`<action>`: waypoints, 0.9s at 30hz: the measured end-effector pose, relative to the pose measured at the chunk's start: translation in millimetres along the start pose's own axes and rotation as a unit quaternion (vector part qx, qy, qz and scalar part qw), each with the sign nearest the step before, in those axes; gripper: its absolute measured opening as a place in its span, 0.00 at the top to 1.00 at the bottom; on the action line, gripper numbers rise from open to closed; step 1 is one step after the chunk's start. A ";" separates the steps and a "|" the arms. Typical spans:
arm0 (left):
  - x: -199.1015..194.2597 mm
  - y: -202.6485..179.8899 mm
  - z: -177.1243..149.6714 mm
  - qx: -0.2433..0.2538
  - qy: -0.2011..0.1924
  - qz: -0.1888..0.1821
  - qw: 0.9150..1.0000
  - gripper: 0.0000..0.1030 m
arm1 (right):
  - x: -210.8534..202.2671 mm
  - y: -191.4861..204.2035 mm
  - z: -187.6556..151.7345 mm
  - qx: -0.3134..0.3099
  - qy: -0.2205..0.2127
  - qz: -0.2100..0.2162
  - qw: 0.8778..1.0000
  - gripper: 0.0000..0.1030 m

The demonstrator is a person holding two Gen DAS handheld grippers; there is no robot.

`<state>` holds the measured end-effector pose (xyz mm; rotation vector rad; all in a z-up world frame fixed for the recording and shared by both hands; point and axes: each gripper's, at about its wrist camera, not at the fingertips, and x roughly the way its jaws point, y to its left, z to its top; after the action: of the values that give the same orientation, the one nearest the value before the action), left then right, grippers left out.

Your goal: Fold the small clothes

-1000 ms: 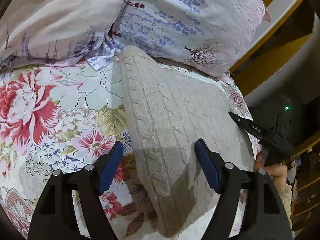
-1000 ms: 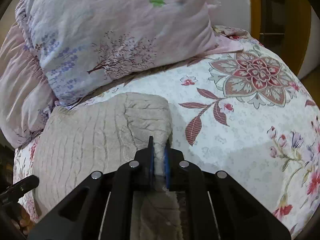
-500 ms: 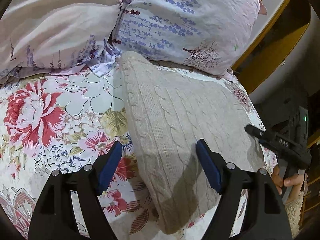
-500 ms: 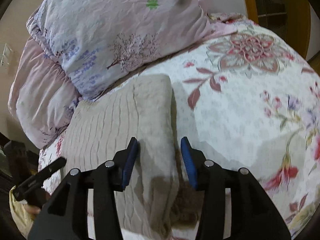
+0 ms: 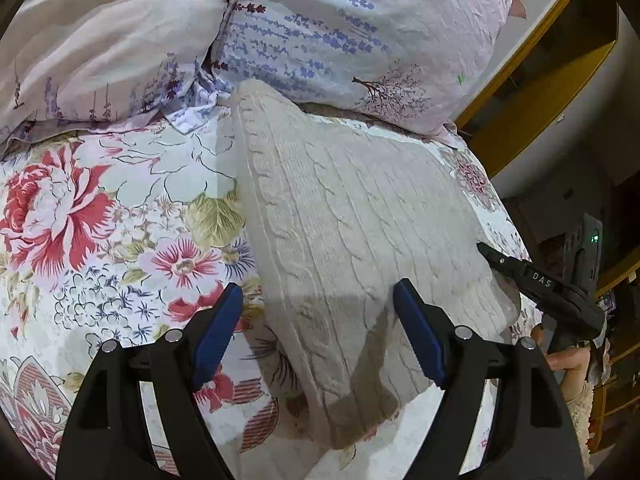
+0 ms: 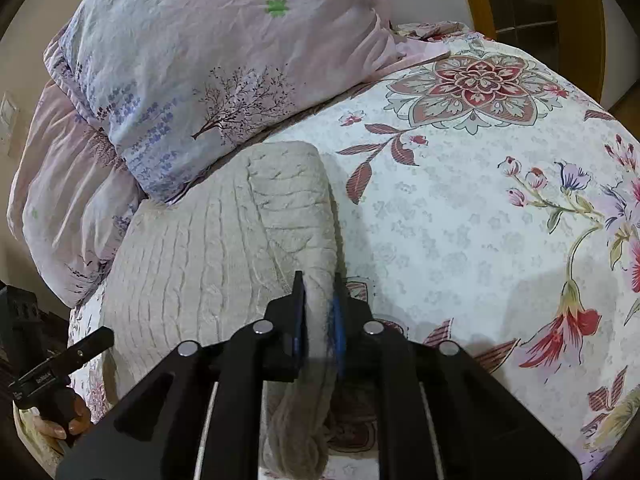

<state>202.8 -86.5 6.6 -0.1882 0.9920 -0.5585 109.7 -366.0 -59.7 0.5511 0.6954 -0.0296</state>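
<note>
A beige cable-knit sweater (image 5: 352, 220) (image 6: 200, 248) lies folded on a floral bedsheet (image 5: 100, 220), its far end against the pillows. My left gripper (image 5: 318, 286) hovers open over its near left edge, with one blue pad above the sheet and the other above the knit. My right gripper (image 6: 318, 284) is at the sweater's right side. Its jaws are closing, and a thick fold of the knit fills the narrow gap between the pads. In the left wrist view the right gripper (image 5: 532, 276) appears at the sweater's right corner, held by a hand (image 5: 568, 360).
Two pillows with lavender and tree prints (image 5: 360, 32) (image 6: 200, 60) lean at the head of the bed. A wooden frame (image 5: 540, 80) stands beyond the bed's right edge. The flowered sheet (image 6: 460, 220) spreads wide to the right of the sweater.
My right gripper let go of the sweater's edge, opened, shifted, and has narrowed again around the right-hand fold. The left gripper has stayed open in the same place.
</note>
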 end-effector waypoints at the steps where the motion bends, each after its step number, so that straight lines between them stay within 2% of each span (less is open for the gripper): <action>1: -0.3 0.7 0.8 -0.002 0.001 -0.001 1.000 0.23 | -3.8 -1.4 1.8 0.007 0.000 0.003 1.000 0.71; 2: -0.8 2.3 1.9 -0.007 0.001 -0.004 1.000 0.23 | -7.7 -3.8 3.5 0.018 -0.001 0.011 1.000 0.59; 4: -1.8 5.3 4.4 -0.018 0.002 -0.012 1.000 0.23 | -13.8 -9.6 8.5 0.042 0.000 0.032 0.999 0.45; 5: -2.2 7.6 6.3 -0.027 0.002 -0.017 0.999 0.23 | -15.5 -12.1 10.8 0.051 -0.001 0.043 0.998 0.40; 8: -2.1 13.8 11.6 -0.049 0.005 -0.032 0.998 0.23 | -13.7 -18.1 19.6 0.077 0.010 0.080 0.994 0.34; 16: 8.9 34.1 22.8 -0.113 0.021 -0.070 0.991 0.23 | 27.6 -22.4 35.5 0.102 0.085 0.116 0.984 0.31; 25: 26.4 37.7 32.5 -0.134 0.031 -0.104 0.985 0.23 | 44.3 -7.3 38.1 0.065 0.108 0.143 0.982 0.30; 27: 29.7 35.9 34.6 -0.134 0.032 -0.112 0.984 0.23 | 48.2 -1.5 36.4 0.054 0.117 0.159 0.979 0.34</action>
<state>256.9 -75.2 -10.8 -0.5302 1.1150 -0.6367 168.5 -377.7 -67.2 0.7741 0.8307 0.3029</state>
